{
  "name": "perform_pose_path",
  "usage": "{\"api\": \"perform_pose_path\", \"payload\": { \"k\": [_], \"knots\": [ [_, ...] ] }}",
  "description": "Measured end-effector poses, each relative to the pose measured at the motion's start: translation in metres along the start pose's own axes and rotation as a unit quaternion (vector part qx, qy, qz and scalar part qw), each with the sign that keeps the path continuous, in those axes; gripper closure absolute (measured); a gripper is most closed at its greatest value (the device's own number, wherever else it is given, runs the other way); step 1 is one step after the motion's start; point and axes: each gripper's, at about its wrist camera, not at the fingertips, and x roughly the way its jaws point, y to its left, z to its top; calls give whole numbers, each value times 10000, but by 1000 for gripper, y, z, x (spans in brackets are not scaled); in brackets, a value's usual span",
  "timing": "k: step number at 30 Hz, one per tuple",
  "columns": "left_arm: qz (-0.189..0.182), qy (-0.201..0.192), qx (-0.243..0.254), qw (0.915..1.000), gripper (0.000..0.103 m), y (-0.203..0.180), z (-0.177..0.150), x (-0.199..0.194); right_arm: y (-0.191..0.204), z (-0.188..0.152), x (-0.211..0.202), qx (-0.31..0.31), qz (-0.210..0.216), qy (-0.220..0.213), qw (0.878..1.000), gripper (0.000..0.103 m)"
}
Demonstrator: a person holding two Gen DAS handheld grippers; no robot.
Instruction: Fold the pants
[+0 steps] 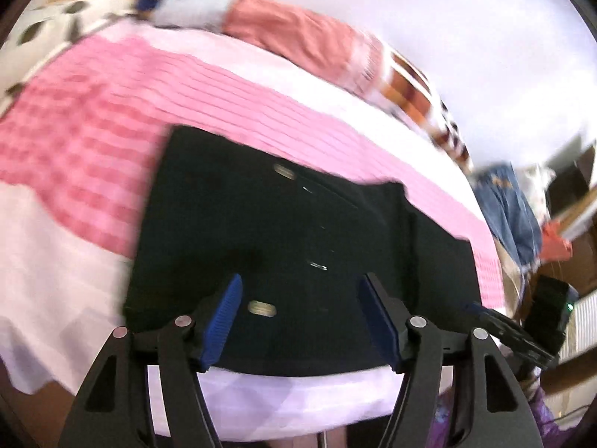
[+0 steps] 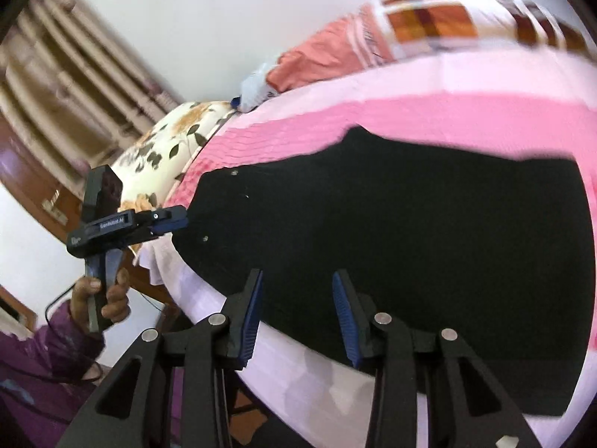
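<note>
2 pillows and folded blankets lie beyond black pants.

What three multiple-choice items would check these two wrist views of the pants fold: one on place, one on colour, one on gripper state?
1. Where do the black pants lie?
A. on the pink bedspread
B. on the floor
C. draped over a chair

2. What colour are the pads on the gripper fingers?
A. red
B. blue
C. yellow

3. How does the right gripper stand?
A. clamped on the floral pillow
B. clamped on a fold of the pants
C. jaws apart, nothing between the pads

Key: 1 A, the dark cloth is spread flat on the pink cover in both views. 2 B, the ribbed pads show blue on the left gripper and on the right one. 3 C, its pads stand apart with a clear gap and no fabric pinched.
</note>
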Motion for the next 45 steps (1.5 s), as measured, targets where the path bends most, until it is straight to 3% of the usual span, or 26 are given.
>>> {"api": "perform_pose_path", "payload": {
  "k": [3,4,7,10,12,15,16,17,19,23,26,31,36,39,45],
  "knots": [
    [345,-61,-79,9994,37,22,8,-5,12,23,25,-439,-485,135,9978,66],
    [393,-46,-122,9991,37,29,10,-5,10,36,38,-559,-849,229,9946,67],
    [283,-39,-246,9993,37,38,11,-4,-9,69,63,-399,-1023,460,9929,83],
    [358,-119,-180,9991,36,38,10,-4,-26,93,91,-328,-1089,642,9914,86],
    [375,-117,-127,9991,35,39,7,-3,-40,98,114,-302,-1546,928,9831,99],
    [379,-73,-119,9992,34,40,5,-1,-61,105,110,252,-1236,812,9887,103],
    [372,-79,-113,9992,34,40,4,-2,-63,105,105,373,-1211,728,9893,102],
    [366,-84,-116,9992,34,41,5,-2,-64,104,95,518,-1078,551,9913,93],
    [338,-90,-145,9993,33,42,5,-2,-62,101,81,704,-872,297,9933,93],
    [397,-84,-173,9990,31,46,8,2,-49,106,82,490,-675,115,9964,93],
    [366,85,-375,9986,31,52,11,10,-45,119,103,297,-550,303,9976,93],
    [359,180,-654,9971,31,64,5,16,-68,143,133,205,-1054,596,9924,87],
    [404,175,-638,9970,31,65,5,15,-82,156,109,369,-635,244,9970,87],
    [391,185,-672,9968,31,65,5,14,-88,159,102,311,-293,446,9981,87],
    [465,236,-634,9966,28,64,5,17,-75,151,123,-448,-345,1130,9920,86]
  ]
}}
